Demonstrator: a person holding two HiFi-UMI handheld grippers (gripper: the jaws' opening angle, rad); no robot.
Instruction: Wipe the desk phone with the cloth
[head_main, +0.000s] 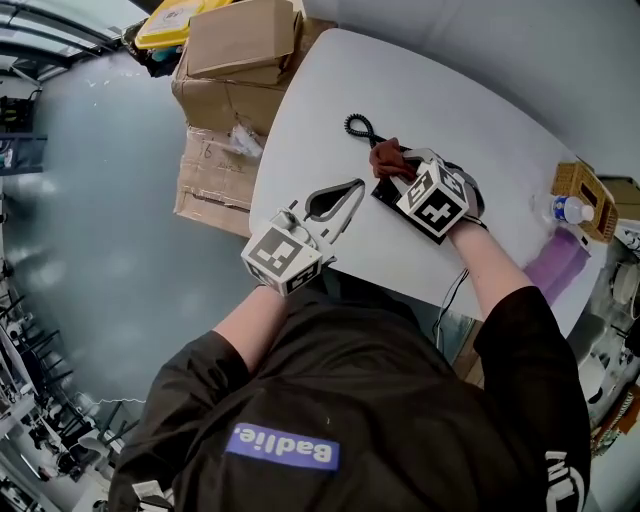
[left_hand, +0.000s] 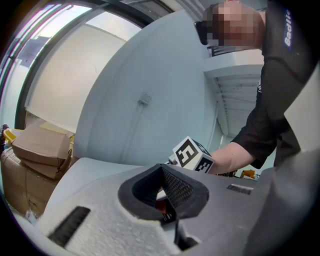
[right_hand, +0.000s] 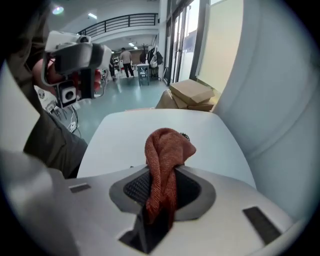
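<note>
In the head view, a white desk (head_main: 330, 90) with rounded corners is seen over a grey-blue floor (head_main: 90, 200), with boxes (head_main: 235, 45) stacked at its far left edge. The phone (head_main: 384, 191) is largely covered by the right hand-held gripper (head_main: 402, 168), which is clamped on the red cloth (head_main: 388, 157). A coiled cord (head_main: 358, 127) lies just beyond.

The left hand-held gripper (head_main: 345, 195) is held near the phone.

In the left gripper view, its jaws are seen closed on nothing, before a pale curved wall (left_hand: 150, 75).

In the right gripper view, the cloth is pinched between the jaws. A long hall (right_hand: 130, 60) with a railing is seen behind the desk.
</note>
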